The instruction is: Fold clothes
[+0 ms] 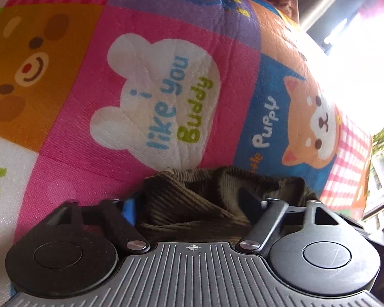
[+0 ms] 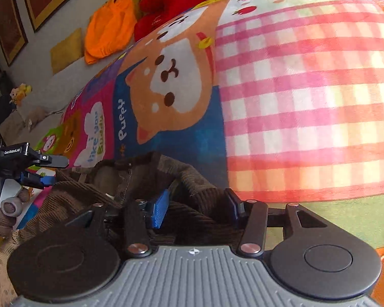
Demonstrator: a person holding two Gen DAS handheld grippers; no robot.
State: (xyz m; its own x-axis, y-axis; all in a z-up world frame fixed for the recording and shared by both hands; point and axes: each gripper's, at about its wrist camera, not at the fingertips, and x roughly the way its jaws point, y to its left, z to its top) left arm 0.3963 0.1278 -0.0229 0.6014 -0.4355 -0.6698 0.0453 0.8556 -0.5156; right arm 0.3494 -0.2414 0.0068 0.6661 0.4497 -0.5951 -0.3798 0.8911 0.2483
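Both your grippers are down at the near edge of the brown corduroy garment [image 2: 151,179], which lies bunched on the patchwork cartoon blanket [image 2: 307,102].

Your right gripper [image 2: 198,204] has its jaws fairly wide apart, with a ridge of corduroy sitting between the blue pads [image 2: 160,208]. The cloth rises into the gap, but the pads are not pressed together on it, so this is a straddle rather than a pinch. The garment spreads from there to the left of the right wrist view, across the blue puppy panel and toward the pink "i like you Buddy" panel [image 2: 94,138].

Your left gripper [image 1: 192,204] is also parted, and a heap of the same corduroy [image 1: 192,194] fills the space between its fingers. One blue pad [image 1: 129,211] peeks out on the left side; the other finger is dark against the folds (hard to say whether it touches the cloth). In the right wrist view you can see that left gripper [image 2: 50,170] at the far left edge, its two fingers apart and reaching over the garment's left end, with a hand [image 2: 5,204] below it.

Beyond the blanket sit an orange cushion [image 2: 110,33] and a red plush [image 2: 174,2], well apart from the garment, against a grey backrest.
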